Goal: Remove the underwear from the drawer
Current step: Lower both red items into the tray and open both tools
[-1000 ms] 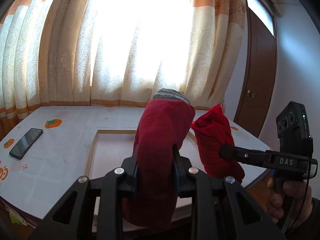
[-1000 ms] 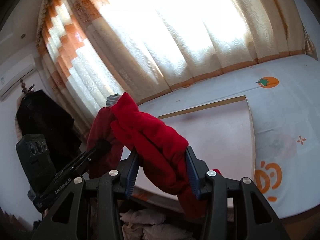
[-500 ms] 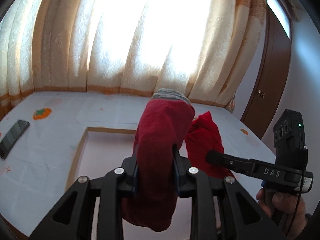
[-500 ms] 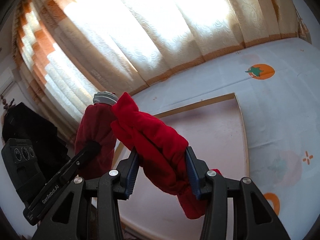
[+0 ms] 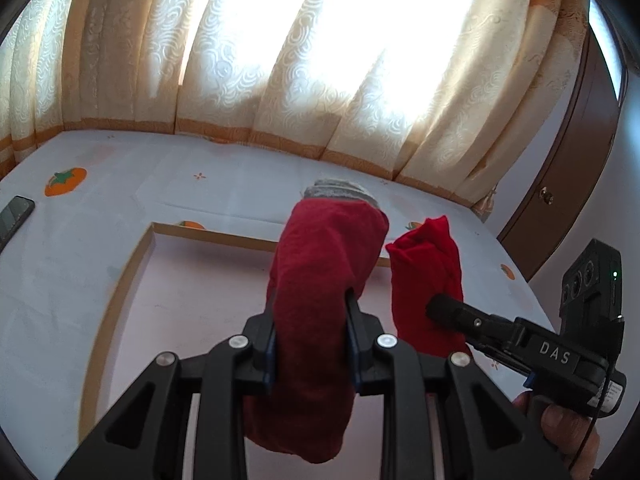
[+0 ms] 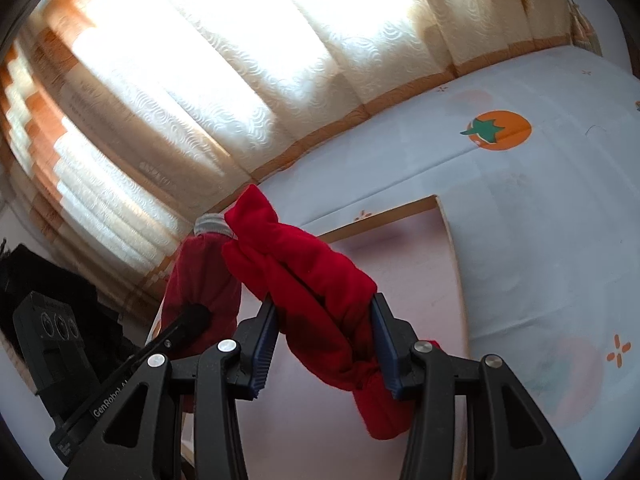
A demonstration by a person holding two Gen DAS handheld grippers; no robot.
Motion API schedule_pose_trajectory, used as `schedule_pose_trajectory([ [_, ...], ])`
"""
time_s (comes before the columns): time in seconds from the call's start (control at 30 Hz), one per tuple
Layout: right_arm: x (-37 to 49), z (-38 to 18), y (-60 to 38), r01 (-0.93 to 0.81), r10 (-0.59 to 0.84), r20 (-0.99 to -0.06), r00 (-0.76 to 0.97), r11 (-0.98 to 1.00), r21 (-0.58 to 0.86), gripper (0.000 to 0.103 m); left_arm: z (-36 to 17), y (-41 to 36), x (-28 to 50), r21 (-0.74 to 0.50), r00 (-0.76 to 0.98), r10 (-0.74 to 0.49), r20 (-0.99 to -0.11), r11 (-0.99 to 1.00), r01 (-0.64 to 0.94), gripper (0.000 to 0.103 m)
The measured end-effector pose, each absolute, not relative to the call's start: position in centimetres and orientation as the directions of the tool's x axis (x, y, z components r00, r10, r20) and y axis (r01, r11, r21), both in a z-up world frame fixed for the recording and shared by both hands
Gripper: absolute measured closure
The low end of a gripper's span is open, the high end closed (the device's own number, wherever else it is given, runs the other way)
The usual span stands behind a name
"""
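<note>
My left gripper (image 5: 312, 336) is shut on dark red underwear with a grey waistband (image 5: 320, 280), held above the table. My right gripper (image 6: 324, 340) is shut on a bright red piece of underwear (image 6: 308, 264). In the left wrist view the right gripper (image 5: 444, 308) and its bright red underwear (image 5: 424, 276) hang just right of mine. In the right wrist view the left gripper (image 6: 192, 316) and the dark red underwear (image 6: 200, 276) are at the left. The drawer is out of view.
A table with a white cloth printed with orange fruit (image 5: 120, 216) lies below both grippers. A pale mat with a tan border (image 5: 180, 300) is on it. A phone (image 5: 14, 216) lies at the far left. Curtains (image 5: 280, 60) hang behind; a brown door (image 5: 560, 184) stands right.
Both grippers have moved forward and higher over the table with their underwear still held. The open drawer seen below the right gripper has dropped out of view.
</note>
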State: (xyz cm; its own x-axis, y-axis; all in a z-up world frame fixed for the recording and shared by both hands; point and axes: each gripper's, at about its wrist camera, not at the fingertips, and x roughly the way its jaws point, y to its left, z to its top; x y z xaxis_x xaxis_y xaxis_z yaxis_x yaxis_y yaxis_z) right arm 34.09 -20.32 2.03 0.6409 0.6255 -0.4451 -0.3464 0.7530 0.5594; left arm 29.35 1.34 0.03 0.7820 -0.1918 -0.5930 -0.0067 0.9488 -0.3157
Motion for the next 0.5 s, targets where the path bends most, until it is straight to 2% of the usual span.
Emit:
schedule_pose_trajectory([
  [0.37, 36.0, 1.9, -20.6, -0.313, 0.596, -0.464, 0.655, 0.773, 0.552, 0.054, -0.9, 0.5, 31.9, -0.368, 0.738, -0.222, -0.637, 0.929, -0.038, 0.077],
  [0.5, 36.4, 1.8, -20.8, -0.297, 0.575, -0.471, 0.669, 0.787, 0.540, 0.052, -1.5, 0.2, 32.8, -0.374, 0.716, -0.228, -0.659, 0.926, -0.049, 0.074],
])
